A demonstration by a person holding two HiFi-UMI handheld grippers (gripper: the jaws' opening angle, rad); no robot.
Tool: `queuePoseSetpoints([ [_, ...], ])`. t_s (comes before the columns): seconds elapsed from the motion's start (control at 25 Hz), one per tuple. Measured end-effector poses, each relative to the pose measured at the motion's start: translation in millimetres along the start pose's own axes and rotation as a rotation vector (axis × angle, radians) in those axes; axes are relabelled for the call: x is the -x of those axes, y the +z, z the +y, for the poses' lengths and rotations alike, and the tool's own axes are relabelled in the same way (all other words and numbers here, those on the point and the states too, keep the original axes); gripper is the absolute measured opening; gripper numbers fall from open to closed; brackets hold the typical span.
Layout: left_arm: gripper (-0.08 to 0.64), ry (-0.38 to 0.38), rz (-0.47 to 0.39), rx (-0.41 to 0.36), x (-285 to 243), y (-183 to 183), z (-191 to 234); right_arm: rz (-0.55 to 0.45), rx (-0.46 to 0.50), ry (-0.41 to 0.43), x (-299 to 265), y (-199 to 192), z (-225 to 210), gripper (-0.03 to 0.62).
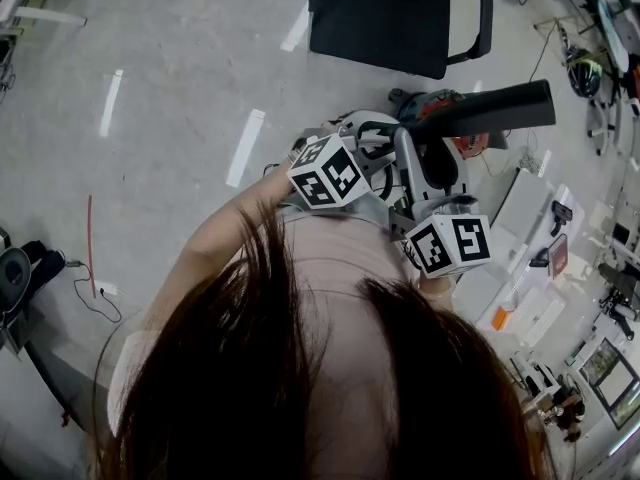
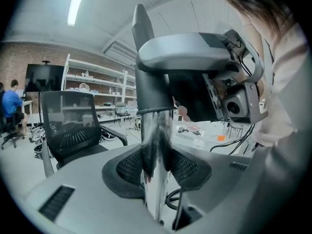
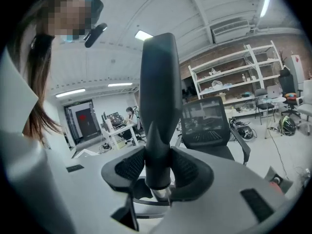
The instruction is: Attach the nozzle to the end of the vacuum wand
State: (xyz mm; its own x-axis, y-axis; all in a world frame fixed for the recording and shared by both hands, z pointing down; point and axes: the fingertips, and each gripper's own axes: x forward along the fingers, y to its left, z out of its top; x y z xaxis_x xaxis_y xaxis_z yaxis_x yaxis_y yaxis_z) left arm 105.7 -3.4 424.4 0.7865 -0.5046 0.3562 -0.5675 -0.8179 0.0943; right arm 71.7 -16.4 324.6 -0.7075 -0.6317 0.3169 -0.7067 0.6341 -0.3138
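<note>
Clamping the chrome vacuum wand (image 2: pixel 155 135) between its ribbed pads (image 2: pixel 129 167), the left claw (image 2: pixel 156 165) holds the tube roughly upright in its own view. Directly above the pads, the black nozzle (image 2: pixel 146 82) sits with its collar on the wand's end, the two in one line. The right claw (image 3: pixel 158 172) is closed on that nozzle near its base, with a sliver of chrome showing just beneath. In the head view both claws sit close together just ahead of the person (image 1: pixel 300 388), the nozzle pointing off to the right. An office chair (image 1: pixel 390 13) stands beyond on the floor (image 1: pixel 180 68).
</note>
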Motion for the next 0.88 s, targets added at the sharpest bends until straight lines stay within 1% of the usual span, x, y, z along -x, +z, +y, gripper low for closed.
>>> queuePoseSetpoints([
  [0.12, 0.147, -0.016, -0.008, -0.005, 4.0, 0.0, -1.4, 0.063, 0.022, 0.079, 1.3, -8.8, 6.7, 0.177],
  [0.2, 0.147, -0.029, -0.012, -0.008, 6.3, -1.0, -2.3, 0.093, 0.029, 0.112, 1.1, -13.8, 5.5, 0.178],
  [0.28, 0.147, -0.033, -0.015, -0.011, 8.3, -0.9, -3.8, 0.110, 0.022, 0.146, 0.0, -15.3, 3.0, 0.178],
  [0.36, 0.147, -0.034, -0.014, -0.013, 8.0, -0.5, -5.5, 0.114, 0.040, 0.177, -1.1, -15.0, 4.3, 0.172],
  [0.48, 0.147, -0.042, -0.011, -0.016, 5.5, 0.9, -7.3, 0.095, 0.111, 0.181, -0.5, -14.1, 7.9, 0.166],
  [0.6, 0.147, -0.047, -0.016, -0.012, 2.9, 0.5, -8.6, 0.063, 0.136, 0.167, 1.7, -15.1, 7.3, 0.164],
  [0.68, 0.147, -0.052, -0.022, -0.008, 1.0, -1.1, -8.5, 0.049, 0.113, 0.160, 2.1, -16.4, 4.6, 0.164],
  [0.8, 0.147, -0.061, -0.033, -0.005, 0.6, -1.2, -8.8, 0.025, 0.047, 0.157, 4.7, -15.4, 0.4, 0.164],
  [0.88, 0.147, -0.067, -0.039, 0.003, 0.4, 0.4, -10.5, 0.001, 0.028, 0.149, 9.8, -14.2, -0.9, 0.164],
])
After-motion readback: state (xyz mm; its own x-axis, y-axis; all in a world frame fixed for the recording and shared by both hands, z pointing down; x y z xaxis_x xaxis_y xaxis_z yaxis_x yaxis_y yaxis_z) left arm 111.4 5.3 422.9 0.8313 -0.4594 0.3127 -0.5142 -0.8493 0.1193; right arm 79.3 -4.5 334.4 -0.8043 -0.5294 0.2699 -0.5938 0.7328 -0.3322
